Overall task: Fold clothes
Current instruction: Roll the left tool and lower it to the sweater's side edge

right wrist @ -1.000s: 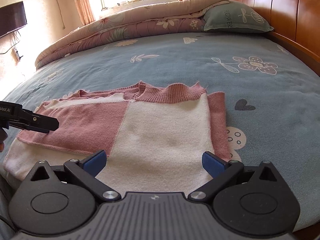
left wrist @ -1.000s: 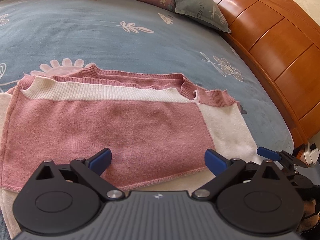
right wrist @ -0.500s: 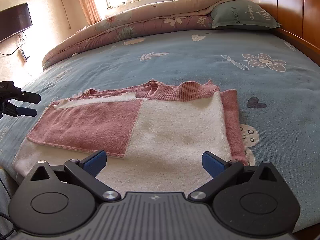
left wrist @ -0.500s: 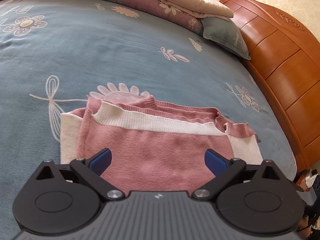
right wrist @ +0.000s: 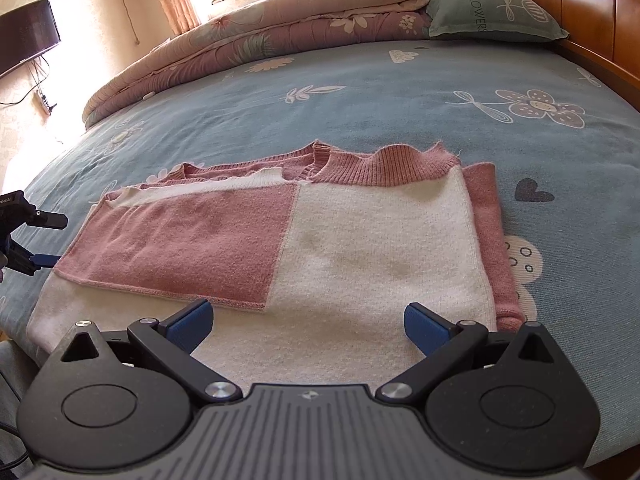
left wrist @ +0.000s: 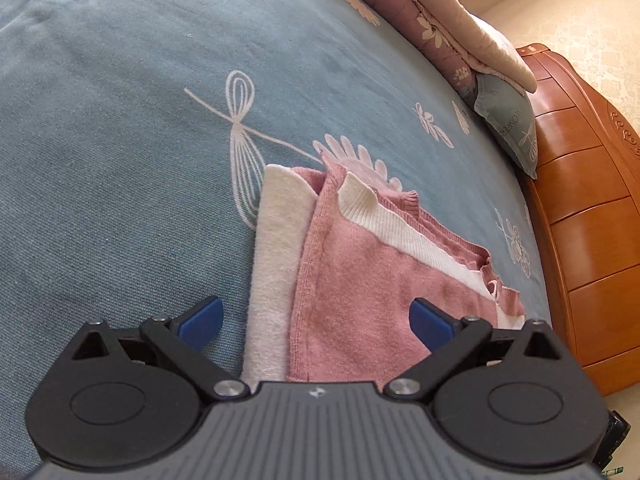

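reading "flowers" on pillow (right wrist: 492, 10)

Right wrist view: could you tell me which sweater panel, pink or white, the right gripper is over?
The white panel; the pink panel lies toward the left gripper.

Sweater (right wrist: 360, 248) read as fuzzy knit, pink and cream panels, ribbed collar, matt throughout. Bedsheet (right wrist: 360, 92) looked like soft brushed cloth, blue, printed, no sheen. Quilt (right wrist: 280, 36) was smooth printed fabric, slightly puffy. Headboard (left wrist: 592, 216) was varnished wood, glossy, orange-brown, with highlights on the panels. On my right gripper (right wrist: 306, 322) I saw matt black plastic arms, a ribbed grey plastic body, bright metal pivot screws, and blue fingertip pads (right wrist: 424, 328) with a slight satin finish. Left gripper (left wrist: 316, 316) had the same build.
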The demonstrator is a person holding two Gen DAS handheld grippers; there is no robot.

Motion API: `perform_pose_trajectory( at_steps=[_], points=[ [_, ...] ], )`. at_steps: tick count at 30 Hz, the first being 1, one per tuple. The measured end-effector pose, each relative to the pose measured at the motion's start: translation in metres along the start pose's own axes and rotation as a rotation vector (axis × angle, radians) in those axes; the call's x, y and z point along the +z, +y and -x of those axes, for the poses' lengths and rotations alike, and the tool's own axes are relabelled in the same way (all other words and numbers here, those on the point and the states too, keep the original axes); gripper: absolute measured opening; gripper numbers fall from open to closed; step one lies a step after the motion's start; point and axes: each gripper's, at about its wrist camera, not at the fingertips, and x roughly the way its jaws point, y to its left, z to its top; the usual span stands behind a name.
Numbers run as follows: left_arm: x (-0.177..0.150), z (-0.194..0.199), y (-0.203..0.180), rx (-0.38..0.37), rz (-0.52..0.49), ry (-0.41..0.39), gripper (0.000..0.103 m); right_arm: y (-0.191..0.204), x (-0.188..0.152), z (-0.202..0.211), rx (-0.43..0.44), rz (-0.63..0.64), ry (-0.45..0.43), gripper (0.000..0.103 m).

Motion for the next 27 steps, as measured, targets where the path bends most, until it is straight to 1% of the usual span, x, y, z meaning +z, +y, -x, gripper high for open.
perform_pose_trajectory(
  at_steps=[6,12,18,21,24,27],
  points=[
    [0.004,-0.005,0.002,-0.052,-0.016,0.015,0.099,0.017,0.004,0.0,-0.022,0.056,0.014,0.103],
    [0.009,-0.009,0.001,-0.08,-0.039,0.037,0.1,0.022,0.004,0.004,-0.033,0.066,0.009,0.103],
    [0.019,-0.018,0.005,-0.133,-0.019,0.054,0.1,0.027,0.004,0.008,-0.044,0.078,0.0,0.103],
    [0.022,-0.021,0.007,-0.154,0.007,0.065,0.1,0.028,0.004,0.01,-0.039,0.071,-0.008,0.103],
    [0.019,-0.019,0.009,-0.172,0.013,0.086,0.1,0.032,0.003,0.013,-0.035,0.081,-0.011,0.103],
    [0.009,-0.013,0.016,-0.211,0.027,0.121,0.1,0.035,0.002,0.016,-0.038,0.091,-0.023,0.103]
  ],
)
